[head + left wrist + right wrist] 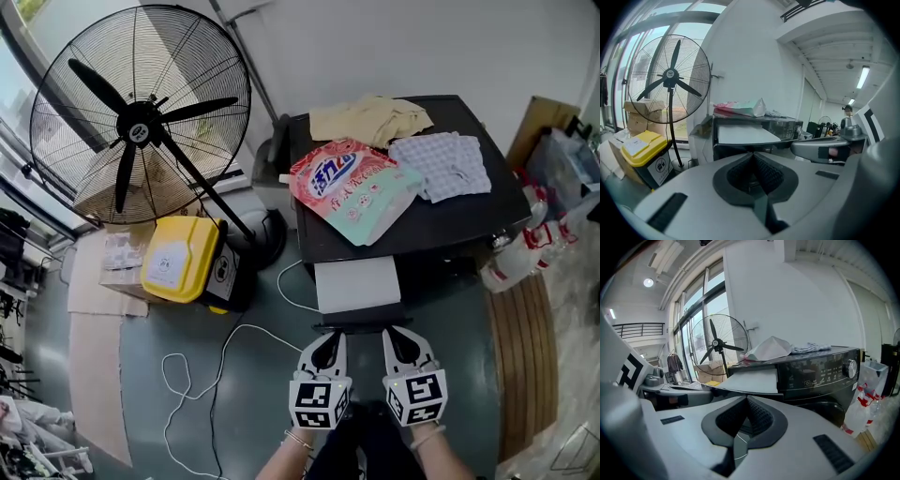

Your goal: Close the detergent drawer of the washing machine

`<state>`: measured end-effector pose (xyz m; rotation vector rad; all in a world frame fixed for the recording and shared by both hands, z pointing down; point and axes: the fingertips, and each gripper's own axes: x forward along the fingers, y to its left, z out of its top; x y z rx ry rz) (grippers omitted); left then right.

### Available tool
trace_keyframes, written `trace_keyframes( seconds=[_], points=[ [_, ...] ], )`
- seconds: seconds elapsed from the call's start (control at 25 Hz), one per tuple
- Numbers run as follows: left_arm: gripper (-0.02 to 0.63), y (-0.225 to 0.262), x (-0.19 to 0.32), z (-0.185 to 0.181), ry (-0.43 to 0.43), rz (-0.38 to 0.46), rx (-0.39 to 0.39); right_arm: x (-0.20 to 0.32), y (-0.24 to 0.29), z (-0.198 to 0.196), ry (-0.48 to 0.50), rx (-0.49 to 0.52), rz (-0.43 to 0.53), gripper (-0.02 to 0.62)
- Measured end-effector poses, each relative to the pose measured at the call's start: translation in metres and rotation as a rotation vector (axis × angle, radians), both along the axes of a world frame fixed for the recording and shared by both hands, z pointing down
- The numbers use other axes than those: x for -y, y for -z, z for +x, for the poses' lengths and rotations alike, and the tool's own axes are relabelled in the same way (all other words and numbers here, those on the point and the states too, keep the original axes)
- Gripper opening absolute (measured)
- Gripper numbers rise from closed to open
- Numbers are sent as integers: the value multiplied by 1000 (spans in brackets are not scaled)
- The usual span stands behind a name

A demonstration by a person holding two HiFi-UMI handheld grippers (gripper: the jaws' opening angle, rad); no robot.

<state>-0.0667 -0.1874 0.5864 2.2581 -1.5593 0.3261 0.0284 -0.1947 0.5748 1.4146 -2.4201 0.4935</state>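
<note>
Detergent drawer (356, 284) is pulled well out of the washing machine (450, 220) front, left of the control panel. It has a pale flat top and a dark front lip facing the person. Left tongs (329, 337) and right tongs (397, 336) are both pressed together, pinching nothing, with tips right at the lip; contact unclear. Best bet: set both shut tips square on the lip and push straight and level so it slides in without jamming. Detergent bag (352, 187) lies on top of the machine, out of the way.

Detergent drawer (356, 284) juts out, front edge unobstructed; fan (141, 117) and yellow bin (180, 258) stand left; bottles (509, 266) crowd right; floor (262, 417) between open.
</note>
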Motion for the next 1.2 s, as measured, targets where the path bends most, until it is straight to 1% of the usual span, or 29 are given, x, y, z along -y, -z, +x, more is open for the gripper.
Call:
trace_keyframes(
  seconds=[0.56, 1.2],
  points=[
    [15, 4, 23, 1, 3, 11, 6, 26, 5, 1, -5, 9, 20, 26],
    [15, 6, 51, -4, 42, 14, 2, 54, 7, -4, 22, 19, 34, 26]
  ],
)
